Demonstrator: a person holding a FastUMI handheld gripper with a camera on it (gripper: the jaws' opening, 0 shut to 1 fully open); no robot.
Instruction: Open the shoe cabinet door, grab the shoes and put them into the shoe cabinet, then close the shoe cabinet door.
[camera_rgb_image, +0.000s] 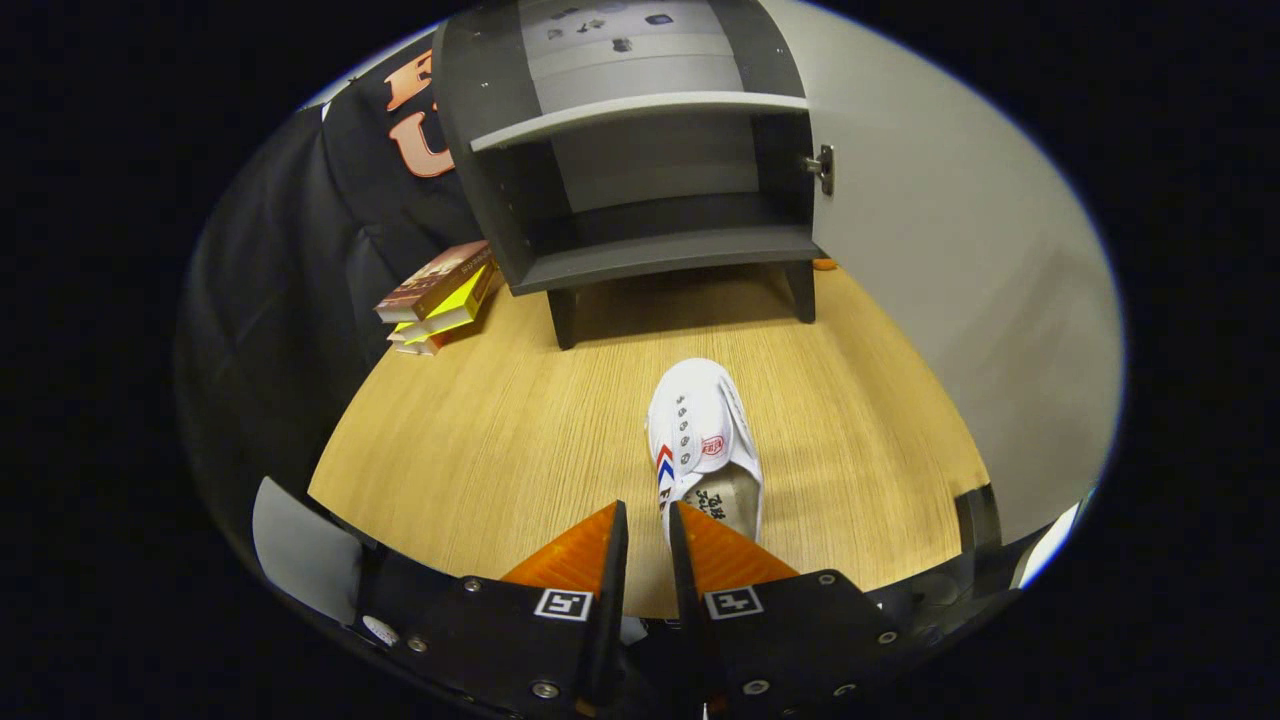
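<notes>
Your gripper (648, 520) sits low over a light wooden tabletop (480, 440), its two fingers drawn close together with only a narrow gap between their tips. Nothing is held between them; they are nearly closed on empty air. Just ahead of the fingers, and a little toward the right one, lies a single white canvas shoe (703, 440) on the wood, its toe pointing away from you and its heel opening nearest the right fingertip, which overlaps the heel in the view, though whether it touches the shoe cannot be told. The shoe has a row of eyelets, a small red mark on its tongue, and red and blue stripes on its side. Beyond the shoe, across a stretch of bare tabletop, the dark grey shoe cabinet (640, 150) stands on short legs. Its light-coloured door (940, 250) is swung open to the right, hung on a metal hinge (822, 168), and the inside is exposed: a lower shelf (660, 255) and an upper shelf (630, 115), both bare. To the left of the cabinet, a small stack of books (440, 298) rests on the table beside the black cloth wall (290, 250).
</notes>
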